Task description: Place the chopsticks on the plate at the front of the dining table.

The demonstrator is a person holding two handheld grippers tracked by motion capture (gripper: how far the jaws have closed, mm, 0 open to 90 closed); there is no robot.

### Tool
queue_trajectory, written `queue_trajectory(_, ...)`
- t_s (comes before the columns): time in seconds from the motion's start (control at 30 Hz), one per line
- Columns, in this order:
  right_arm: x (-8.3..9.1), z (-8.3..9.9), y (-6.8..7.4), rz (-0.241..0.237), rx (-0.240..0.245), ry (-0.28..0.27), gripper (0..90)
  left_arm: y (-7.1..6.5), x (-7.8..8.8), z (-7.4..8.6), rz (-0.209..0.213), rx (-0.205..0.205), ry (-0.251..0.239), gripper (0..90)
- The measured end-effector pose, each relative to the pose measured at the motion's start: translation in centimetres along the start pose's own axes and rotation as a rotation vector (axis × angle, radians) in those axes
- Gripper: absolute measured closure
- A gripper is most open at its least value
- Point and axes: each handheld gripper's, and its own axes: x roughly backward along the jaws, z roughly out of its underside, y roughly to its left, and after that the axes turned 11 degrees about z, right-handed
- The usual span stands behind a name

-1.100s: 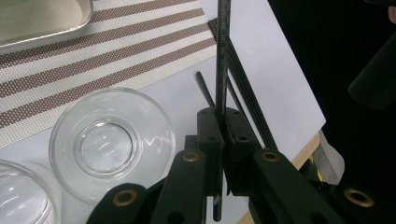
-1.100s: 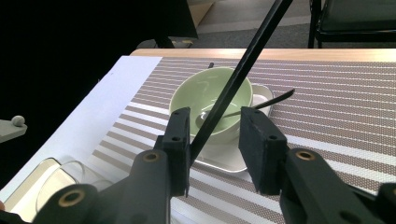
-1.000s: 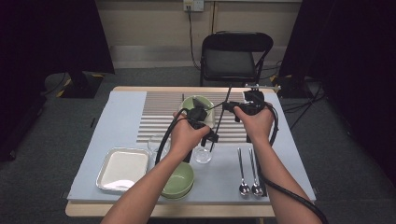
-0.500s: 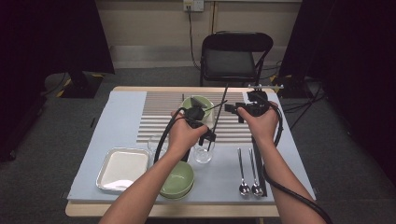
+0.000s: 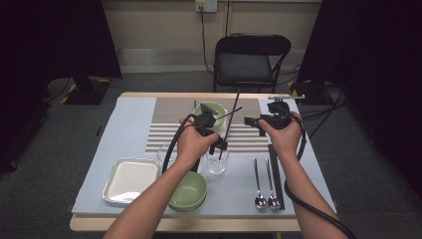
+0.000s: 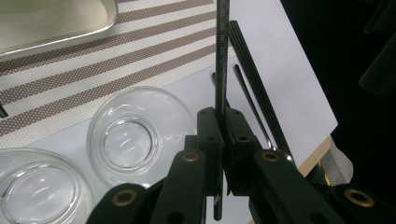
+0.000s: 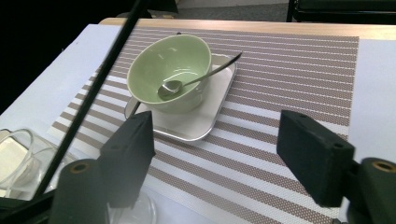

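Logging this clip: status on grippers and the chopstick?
Left gripper shut on black chopstick. Right gripper open, just opened, nothing between. Glass cup directly below the chopstick tip.

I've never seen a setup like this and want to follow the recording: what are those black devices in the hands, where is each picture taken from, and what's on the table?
A person holds a hand-operated two-jaw gripper in each hand. One camera looks down from above; one more rides on each gripper, looking along its jaws. The left gripper is shut on a black chopstick. The right gripper stands open and holds nothing; its jaws have just been opening. On the table lie a striped mat, a green bowl with a spoon on a metal tray, two glasses, another bowl, another tray and two spoons.
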Motion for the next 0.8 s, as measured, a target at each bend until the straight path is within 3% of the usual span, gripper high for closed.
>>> queue_trajectory(0.2,-0.1,0.4,-0.4,0.01,-0.01,0.007,22.3,0.2,0.1,0.1,-0.003,0.003,0.0,86.8)
queue_trajectory(0.37,-0.1,0.6,-0.7,-0.001,0.018,0.015,17.3,0.5,0.3,0.1,-0.012,0.002,0.004,86.8)
queue_trajectory(0.57,-0.2,1.1,-1.2,0.014,0.027,0.033,17.8,0.6,0.6,0.1,-0.019,0.014,-0.015,86.8)
queue_trajectory(0.8,-0.2,1.7,-1.9,0.019,0.031,0.04,17.9,0.9,1.1,0.2,-0.024,0.006,0.002,86.9)
